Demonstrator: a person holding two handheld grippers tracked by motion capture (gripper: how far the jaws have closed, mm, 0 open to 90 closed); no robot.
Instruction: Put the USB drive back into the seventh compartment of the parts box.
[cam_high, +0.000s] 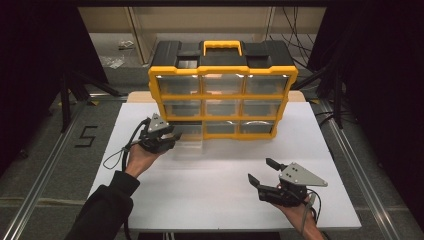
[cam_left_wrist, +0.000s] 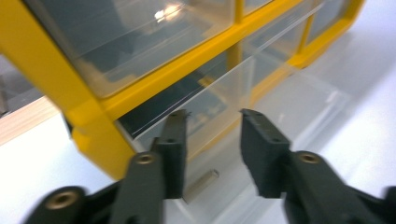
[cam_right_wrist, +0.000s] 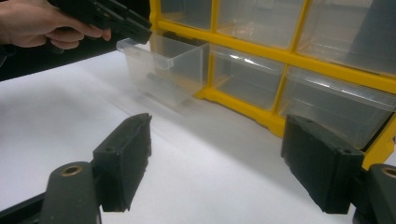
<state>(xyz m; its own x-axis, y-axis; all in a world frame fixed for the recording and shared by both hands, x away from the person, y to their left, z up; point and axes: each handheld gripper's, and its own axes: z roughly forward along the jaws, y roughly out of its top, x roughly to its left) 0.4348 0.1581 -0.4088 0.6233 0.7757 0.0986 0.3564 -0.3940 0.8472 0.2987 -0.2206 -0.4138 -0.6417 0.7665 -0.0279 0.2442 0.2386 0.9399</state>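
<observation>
L gripper (cam_high: 172, 135) at pulled-out clear drawer (cam_right_wrist: 163, 70) of yellow organizer (cam_high: 222, 100).
Drawer = bottom-left slot of organizer, slid well out over white table (cam_high: 210, 185). L jaws apart, astride drawer's front wall, pads not pressing it. R gripper (cam_high: 261, 171) well off organizer, low on its front-right side, jaws wide apart w/ nothing between.

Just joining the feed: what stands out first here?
The yellow drawer cabinet with clear drawers dominates the back of the white table. Its bottom-left drawer is pulled out, with the left claw open at its front edge. The right claw waits open over bare table.
</observation>
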